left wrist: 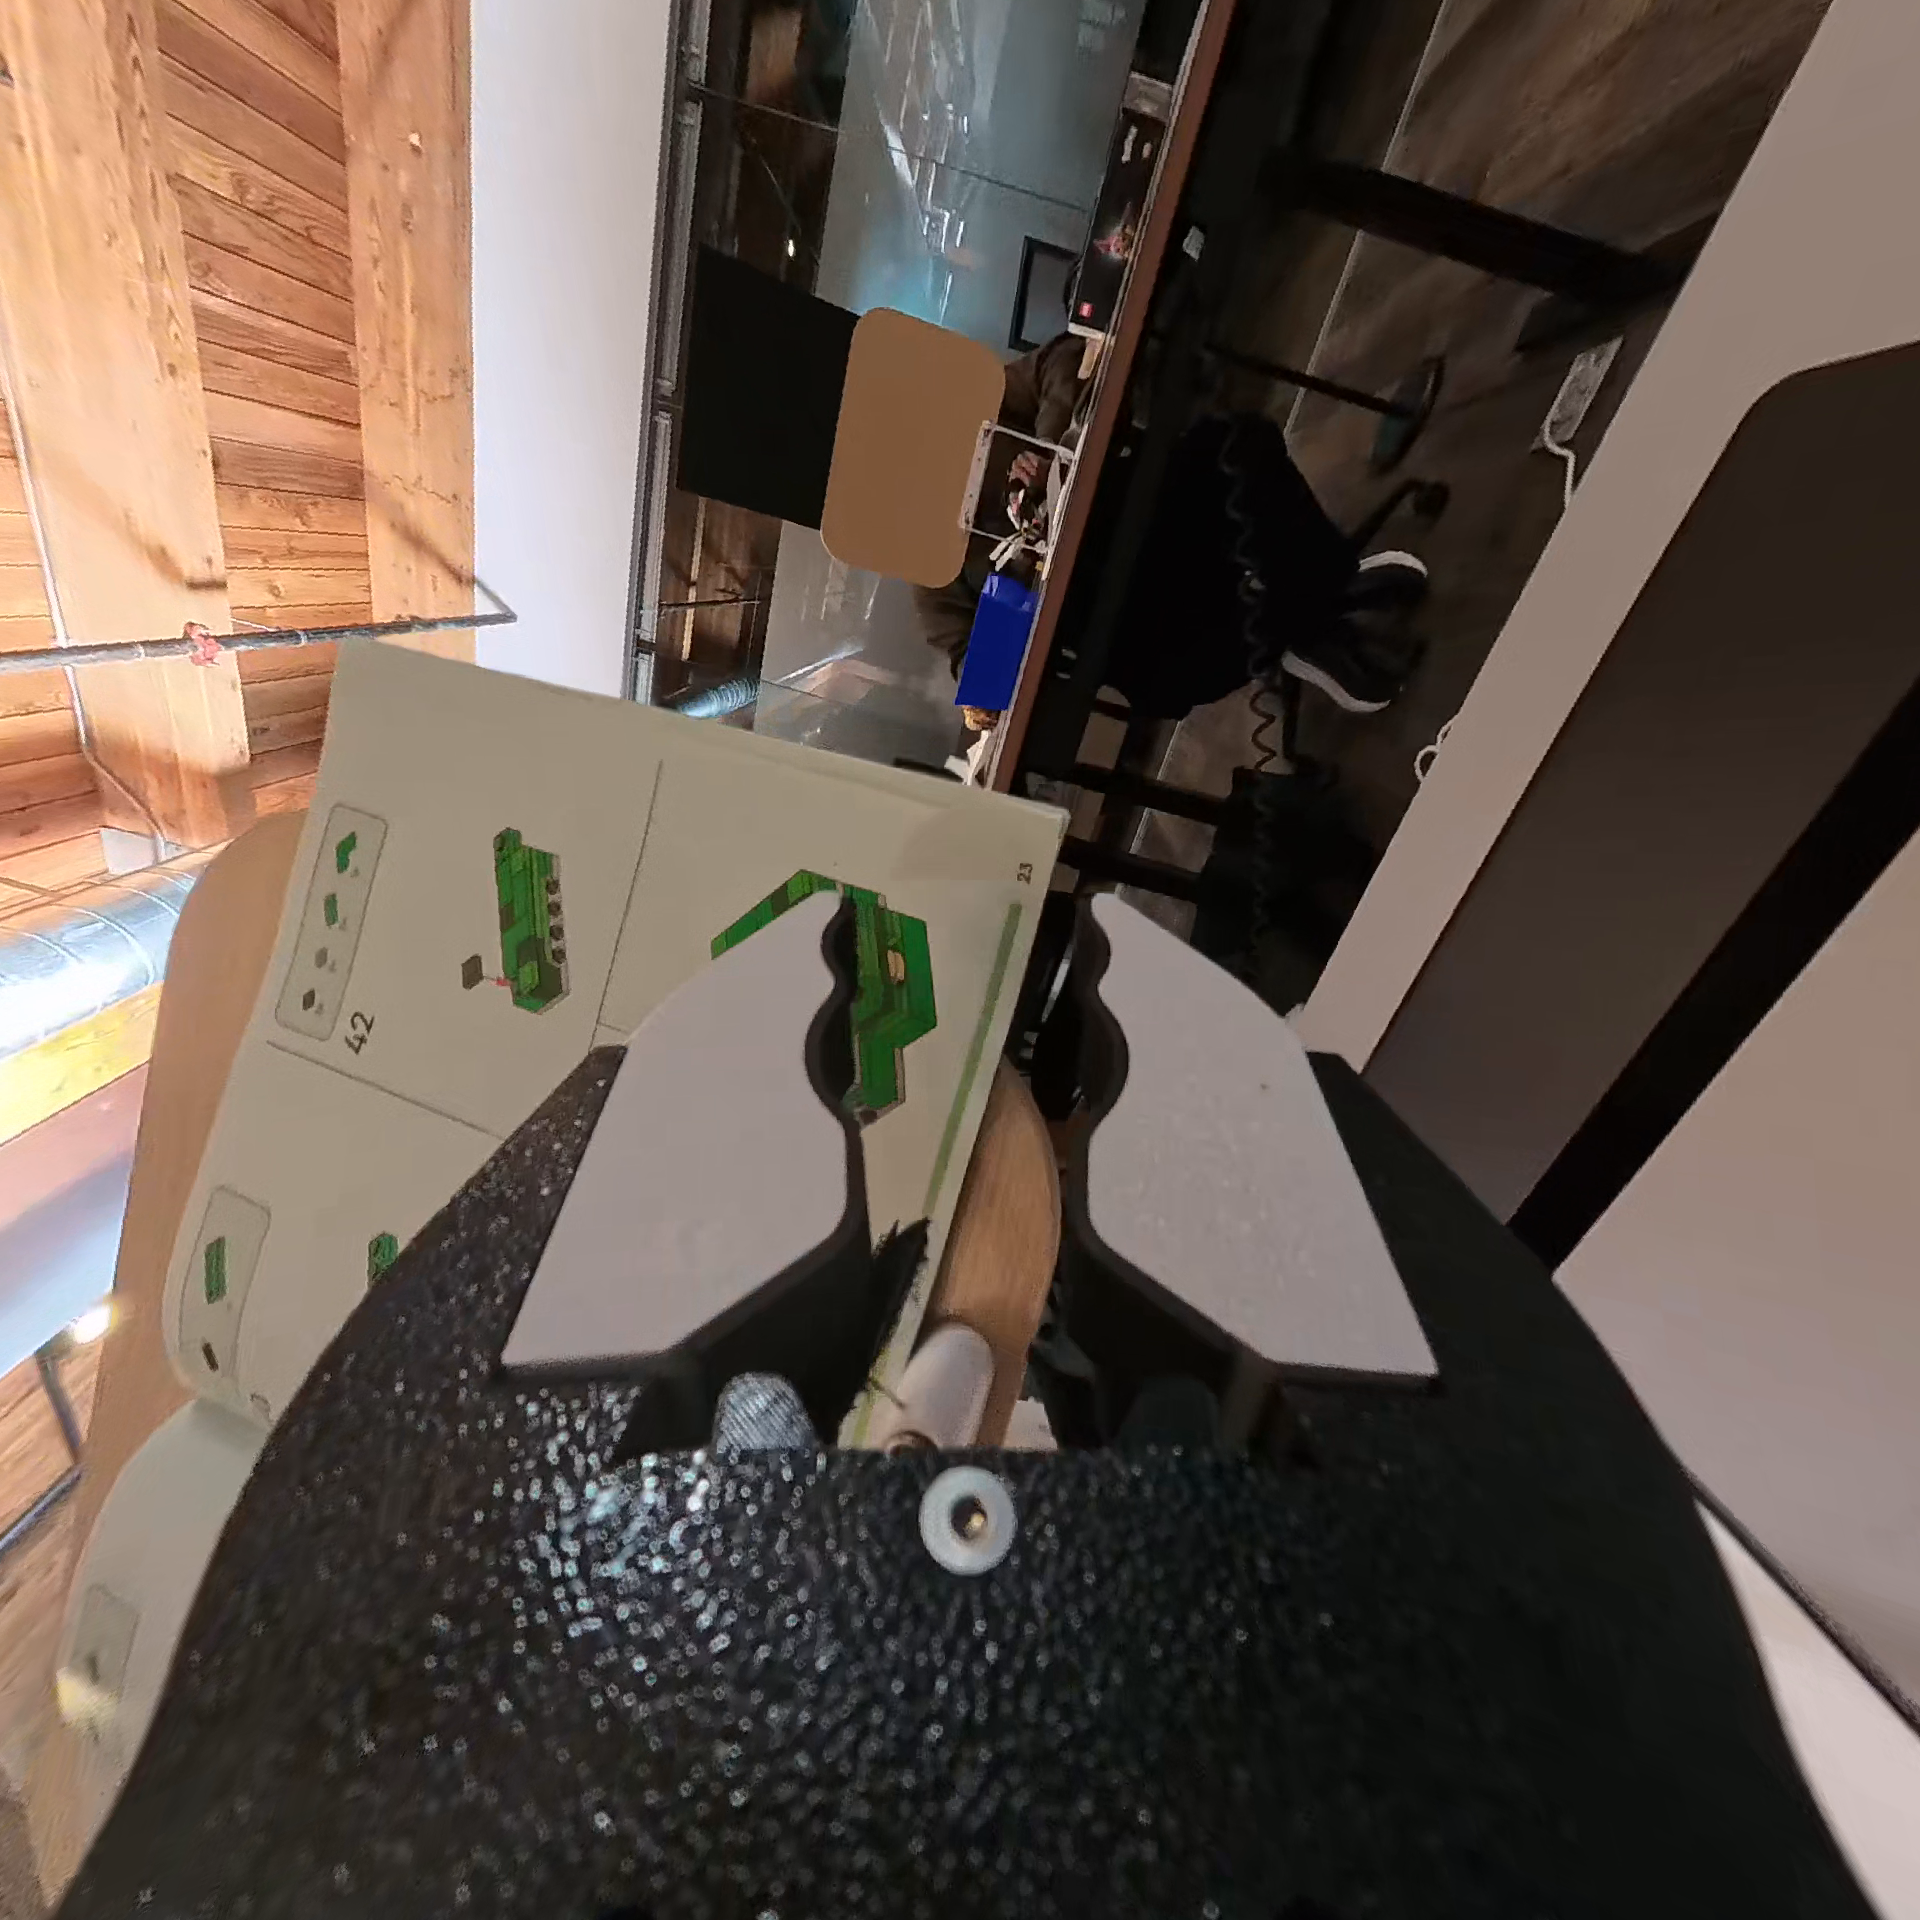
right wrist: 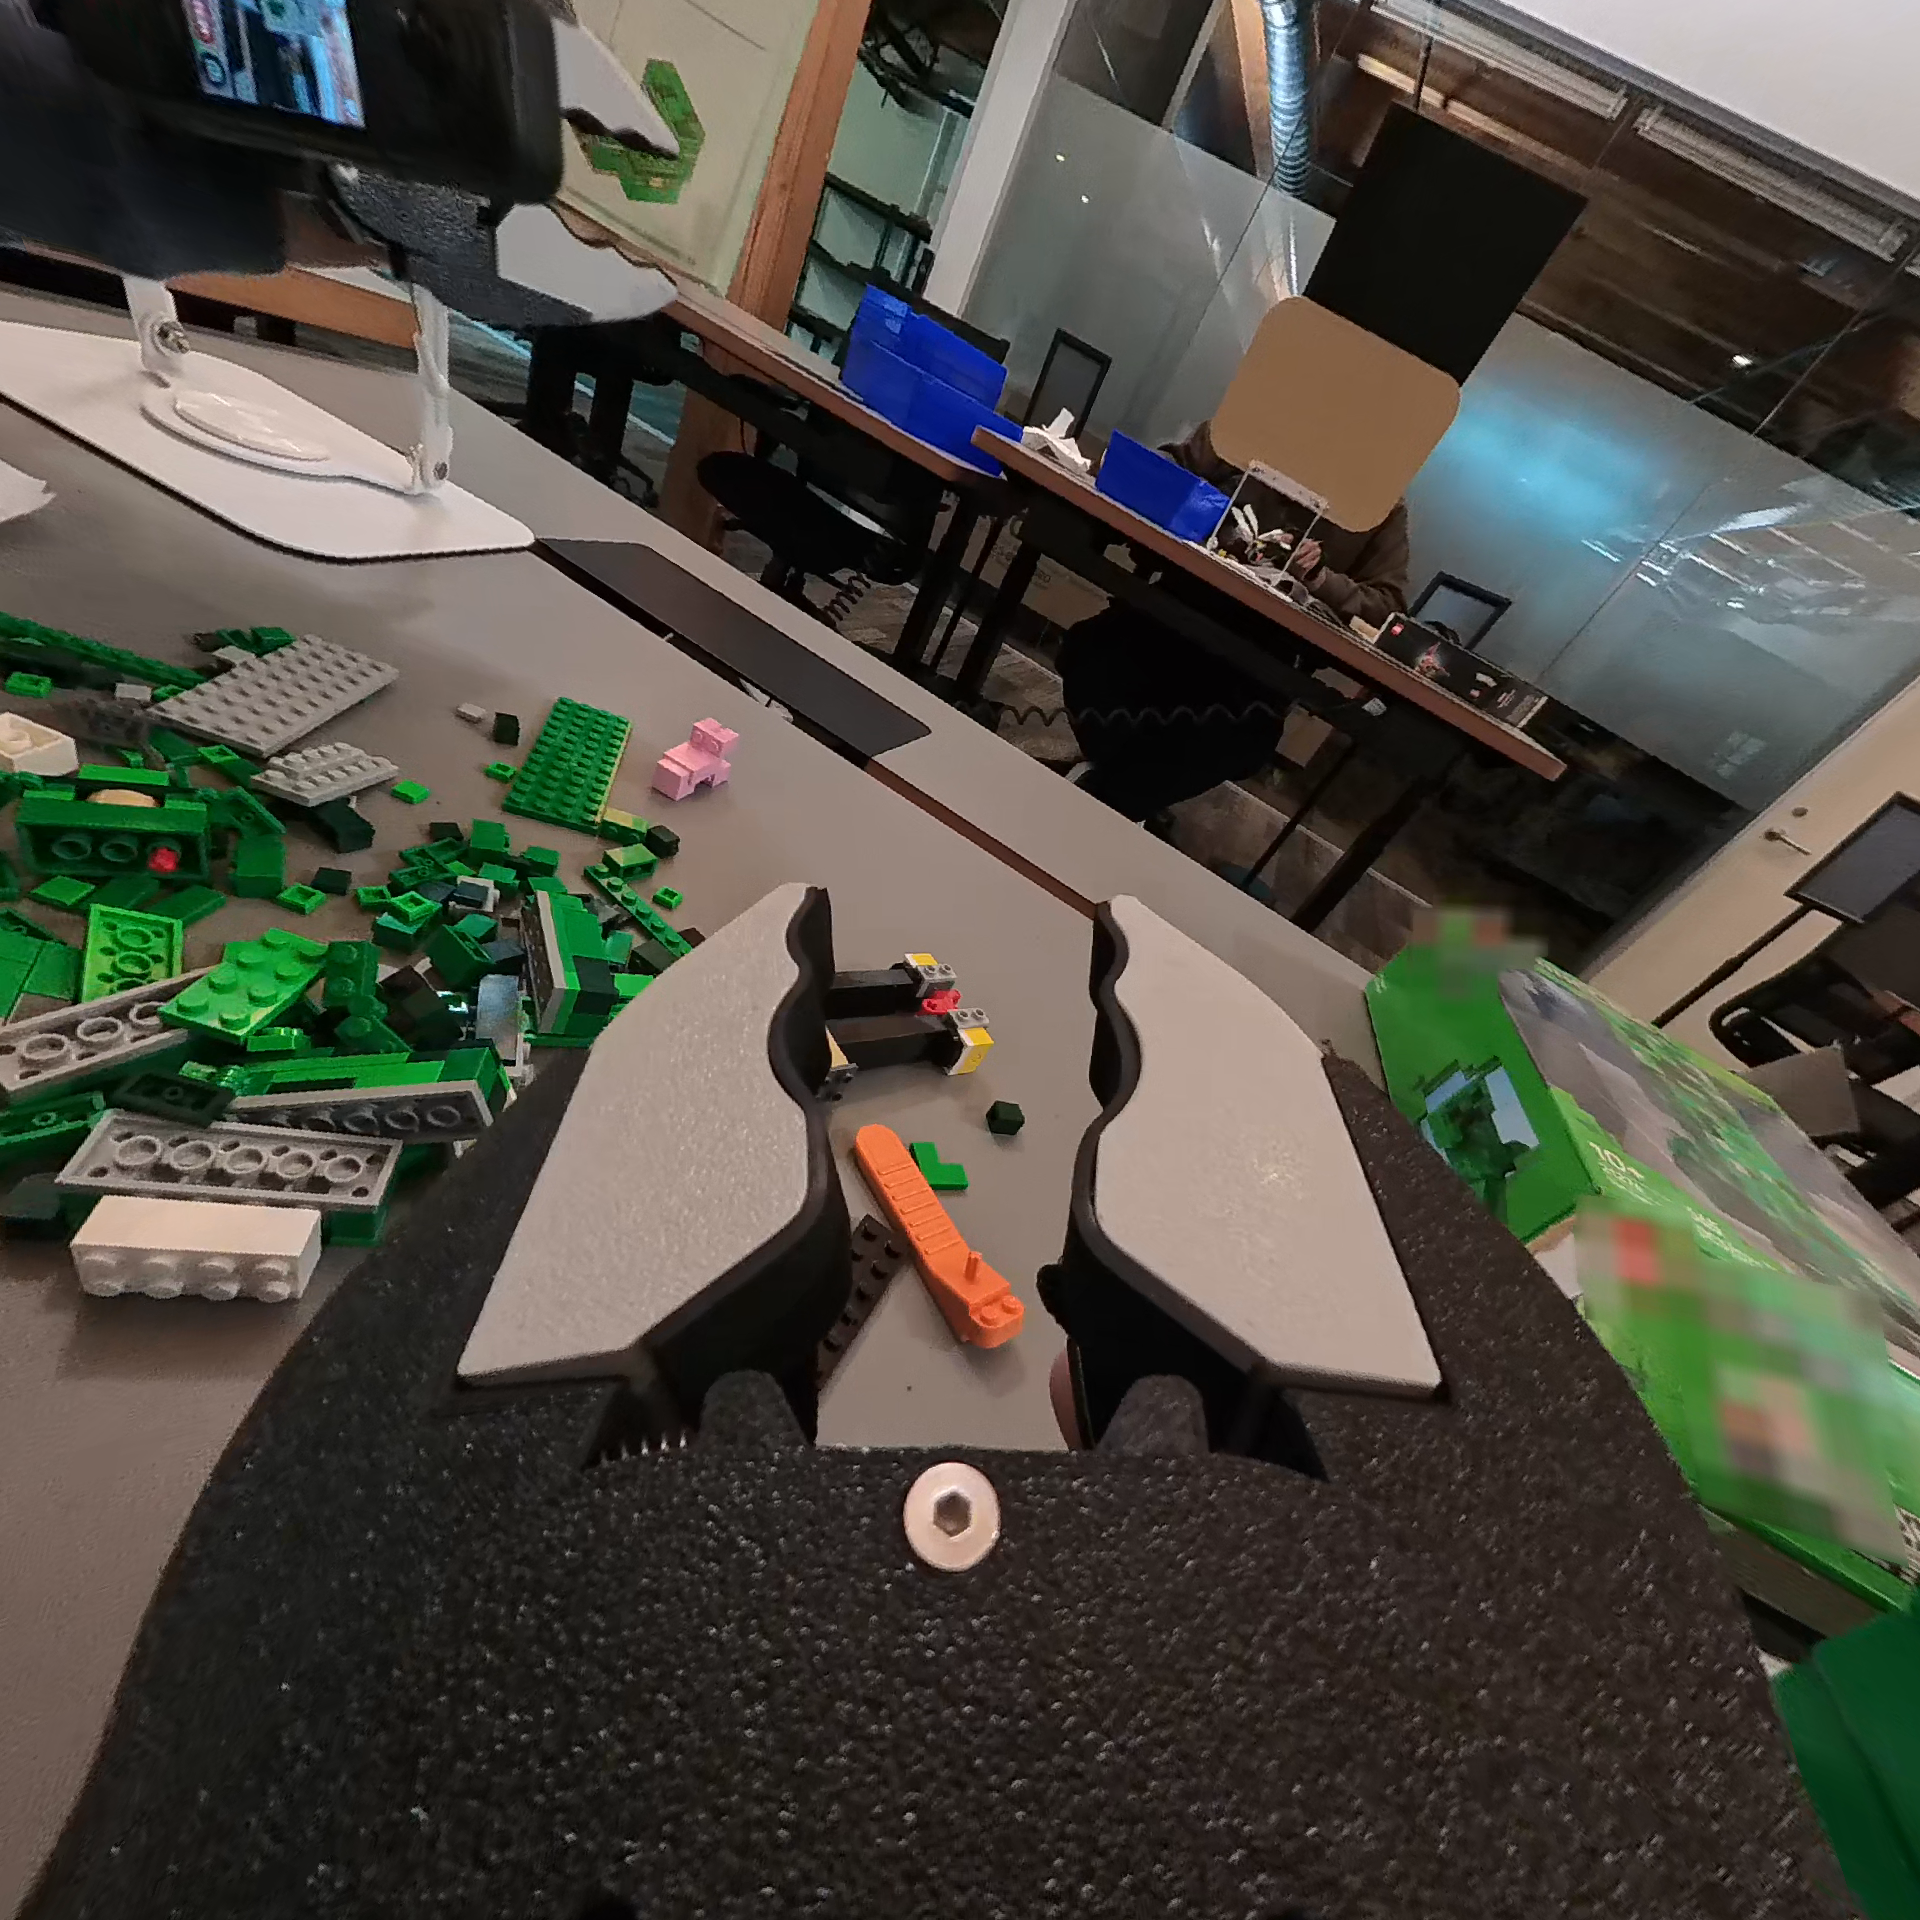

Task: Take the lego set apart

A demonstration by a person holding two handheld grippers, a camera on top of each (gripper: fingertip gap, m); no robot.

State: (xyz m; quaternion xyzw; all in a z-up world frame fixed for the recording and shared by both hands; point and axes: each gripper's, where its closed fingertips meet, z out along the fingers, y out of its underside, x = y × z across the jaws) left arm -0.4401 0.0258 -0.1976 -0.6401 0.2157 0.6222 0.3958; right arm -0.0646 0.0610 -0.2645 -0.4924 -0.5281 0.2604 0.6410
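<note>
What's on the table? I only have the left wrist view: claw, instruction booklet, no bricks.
Observer: The right wrist view shows a pile of loose green and grey bricks on the grey table.
Operator: Anything still assembled?
Observer: A small black sub-build with yellow ends, just ahead of the open right claw.
Operator: Separator tool around?
Observer: Yes, an orange brick separator lies flat on the table; in that view it shows between the claw's fingers.
</note>
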